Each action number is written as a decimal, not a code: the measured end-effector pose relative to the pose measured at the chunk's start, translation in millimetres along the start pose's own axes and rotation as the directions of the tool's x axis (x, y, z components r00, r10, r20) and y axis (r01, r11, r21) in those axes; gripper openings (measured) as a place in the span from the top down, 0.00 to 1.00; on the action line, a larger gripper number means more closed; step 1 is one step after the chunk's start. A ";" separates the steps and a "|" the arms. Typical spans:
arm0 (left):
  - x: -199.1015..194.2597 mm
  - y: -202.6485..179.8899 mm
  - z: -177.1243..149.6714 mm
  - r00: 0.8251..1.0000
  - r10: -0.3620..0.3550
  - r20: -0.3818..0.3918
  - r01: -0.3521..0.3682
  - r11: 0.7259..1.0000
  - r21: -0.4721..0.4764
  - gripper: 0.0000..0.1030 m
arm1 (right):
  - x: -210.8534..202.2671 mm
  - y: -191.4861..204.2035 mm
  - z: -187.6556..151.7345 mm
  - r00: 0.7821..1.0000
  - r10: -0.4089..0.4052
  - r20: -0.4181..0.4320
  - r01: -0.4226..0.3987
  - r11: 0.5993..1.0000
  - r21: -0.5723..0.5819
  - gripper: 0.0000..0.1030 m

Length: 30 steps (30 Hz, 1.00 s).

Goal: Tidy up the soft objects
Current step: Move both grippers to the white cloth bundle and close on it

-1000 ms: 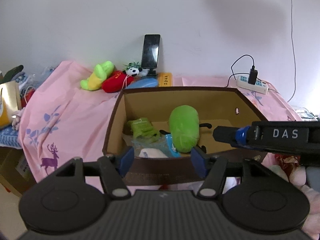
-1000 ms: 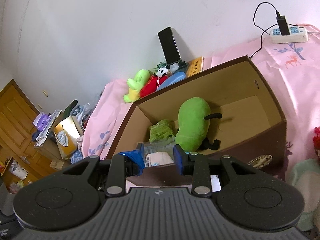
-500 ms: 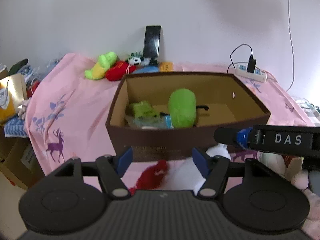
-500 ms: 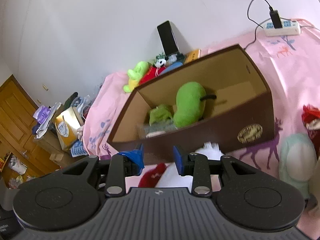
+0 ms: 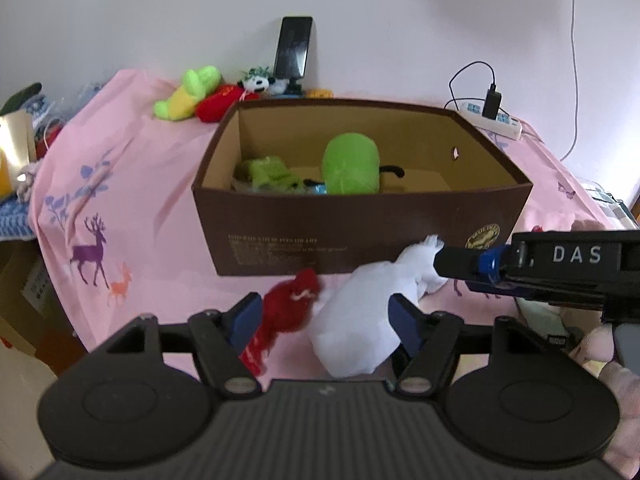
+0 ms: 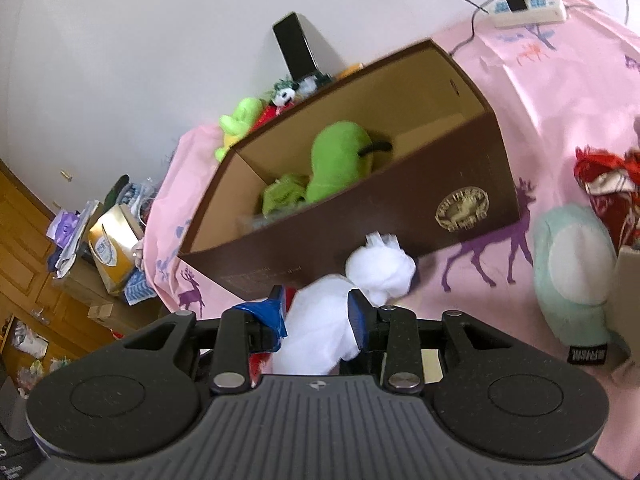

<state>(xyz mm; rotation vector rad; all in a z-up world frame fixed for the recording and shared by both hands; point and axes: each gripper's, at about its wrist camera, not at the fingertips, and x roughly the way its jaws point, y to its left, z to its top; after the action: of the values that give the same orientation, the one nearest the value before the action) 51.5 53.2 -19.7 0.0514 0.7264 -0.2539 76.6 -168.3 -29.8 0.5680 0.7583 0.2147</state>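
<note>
A brown cardboard box (image 5: 360,232) stands on the pink sheet. It holds a green plush (image 5: 352,168) and a small green toy (image 5: 268,172). A white plush with red parts (image 5: 356,320) lies in front of the box. My left gripper (image 5: 324,316) is open, its fingers on either side of that plush. My right gripper (image 6: 320,312) is open with the white plush (image 6: 328,332) between its fingers; it also shows from the side in the left wrist view (image 5: 460,264).
Yellow-green and red plush toys (image 5: 192,92), a small panda (image 5: 258,82) and a phone (image 5: 294,48) sit behind the box by the wall. A power strip (image 5: 492,120) lies at back right. A mint plush (image 6: 572,264) and red cloth (image 6: 608,184) lie at the right.
Both grippers have pulled back from over the box and dropped low in front of it. The white plush now lies between their fingers.
</note>
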 end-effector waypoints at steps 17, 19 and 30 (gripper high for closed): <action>29.9 -8.3 -10.4 0.995 -0.079 -0.062 0.080 0.997 0.014 0.27 | 25.0 -15.0 -4.6 0.996 -0.040 -0.080 0.044 0.998 0.053 0.82; 33.8 -9.6 -11.1 0.994 -0.088 -0.069 0.089 0.996 0.016 0.27 | 28.3 -15.6 -3.7 0.995 -0.035 -0.089 0.041 0.997 0.058 0.82; 56.1 -8.9 -10.4 0.988 -0.114 -0.099 0.114 0.993 -0.004 0.27 | 42.1 -21.1 -1.5 0.993 -0.023 -0.115 0.031 0.997 0.076 0.81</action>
<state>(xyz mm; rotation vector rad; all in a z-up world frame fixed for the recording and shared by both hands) 82.9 34.1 -64.3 0.0242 0.8295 -0.3635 105.2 -169.2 -67.2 0.6228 0.8876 0.1944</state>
